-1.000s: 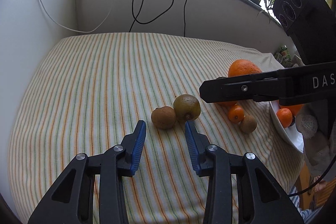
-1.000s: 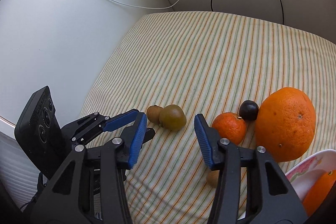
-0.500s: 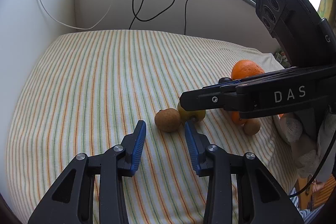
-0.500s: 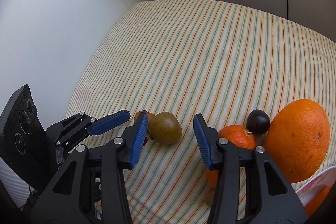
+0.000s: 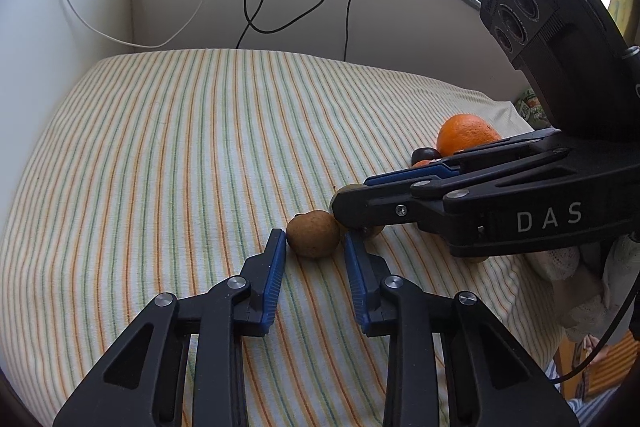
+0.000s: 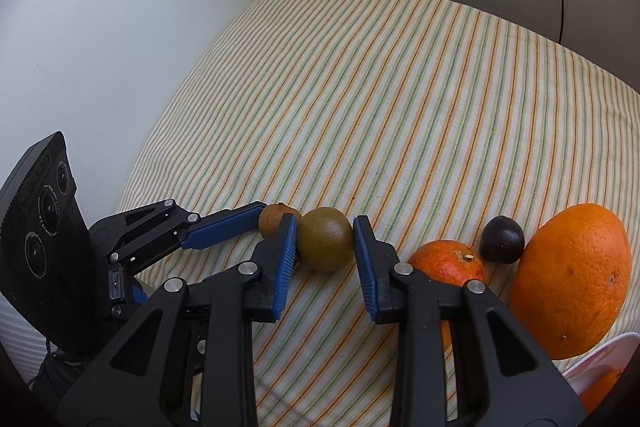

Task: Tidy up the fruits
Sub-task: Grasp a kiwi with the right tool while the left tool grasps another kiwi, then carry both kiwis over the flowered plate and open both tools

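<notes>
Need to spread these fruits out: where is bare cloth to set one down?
Free: the striped cloth beyond the fruits, up to both walls. Crowded: the near row of brown fruit, green fruit, small orange, dark plum, big orange.

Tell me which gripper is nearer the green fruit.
Right. The right gripper has just closed its jaws on the green fruit. The left gripper has just closed around the brown fruit right beside it.
</notes>
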Tool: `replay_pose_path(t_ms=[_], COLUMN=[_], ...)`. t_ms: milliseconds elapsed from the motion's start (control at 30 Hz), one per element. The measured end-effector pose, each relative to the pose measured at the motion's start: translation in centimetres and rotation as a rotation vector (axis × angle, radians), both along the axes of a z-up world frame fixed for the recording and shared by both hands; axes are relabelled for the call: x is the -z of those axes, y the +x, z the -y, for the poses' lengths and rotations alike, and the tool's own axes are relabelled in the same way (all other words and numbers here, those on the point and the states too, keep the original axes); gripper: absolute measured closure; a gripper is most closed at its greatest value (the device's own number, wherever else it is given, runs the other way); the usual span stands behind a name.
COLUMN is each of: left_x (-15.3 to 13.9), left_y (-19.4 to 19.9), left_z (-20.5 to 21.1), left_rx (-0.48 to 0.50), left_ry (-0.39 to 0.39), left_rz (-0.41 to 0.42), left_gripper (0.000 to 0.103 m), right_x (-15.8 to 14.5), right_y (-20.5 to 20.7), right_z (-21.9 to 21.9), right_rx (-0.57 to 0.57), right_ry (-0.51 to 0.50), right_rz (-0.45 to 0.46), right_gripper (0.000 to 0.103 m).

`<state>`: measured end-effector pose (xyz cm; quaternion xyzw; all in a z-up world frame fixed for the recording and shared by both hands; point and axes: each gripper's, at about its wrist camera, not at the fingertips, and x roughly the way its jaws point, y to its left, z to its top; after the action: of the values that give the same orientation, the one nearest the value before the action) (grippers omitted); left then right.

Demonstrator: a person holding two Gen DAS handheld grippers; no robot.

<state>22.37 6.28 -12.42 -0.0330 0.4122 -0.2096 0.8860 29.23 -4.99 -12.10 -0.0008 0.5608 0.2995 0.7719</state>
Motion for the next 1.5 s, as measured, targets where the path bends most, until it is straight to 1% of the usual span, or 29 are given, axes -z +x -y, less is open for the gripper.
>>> replay_pose_path(t_ms=[167,300,433,667,833,1000,1133,1500], left_x=[-0.1,-0.1,-0.5,-1.4,-2.5,-3.5,-4.2,-5.3], left_y=[-0.1,-0.4,-0.6,-2.0,-3.7,-4.7,-5.5,-7.1], left_z=[0.0,0.3,0.3,0.4,0.4,1.4,2.6,7.0], left_rx=[0.001,0.002,-0.002,0.000,0.000,0.016,0.039,0.127], left_ry=[0.016,0.032,0.019,0.003,-0.029,-0.058,-0.078,-0.126], left_rz=[0.008,0.024,0.034,0.059,0.079,0.100,0.115,0.131], left_gripper=[0.078,0.078,0.078,0.078,0.078,0.079,0.079,0.079], right_x=[-0.1,-0.7,-1.3,-3.5,-5.5,-7.5,-8.2,-9.0], right_y=[0.2,-0.5,-0.9,-2.6,-4.4,-6.5,-8.1,-13.3], right_z=[0.4,1.4,1.8,3.6,5.7,8.4,10.5,17.5], right_rx=[0.009,0.016,0.021,0.026,0.039,0.068,0.103,0.212], right_ry=[0.007,0.011,0.022,0.049,0.076,0.102,0.135,0.145], right_rz=[0.003,0.020,0.034,0.086,0.123,0.174,0.189,0.248], right_gripper=[0.074,0.074,0.074,0.074,0.074,0.074,0.074,0.074])
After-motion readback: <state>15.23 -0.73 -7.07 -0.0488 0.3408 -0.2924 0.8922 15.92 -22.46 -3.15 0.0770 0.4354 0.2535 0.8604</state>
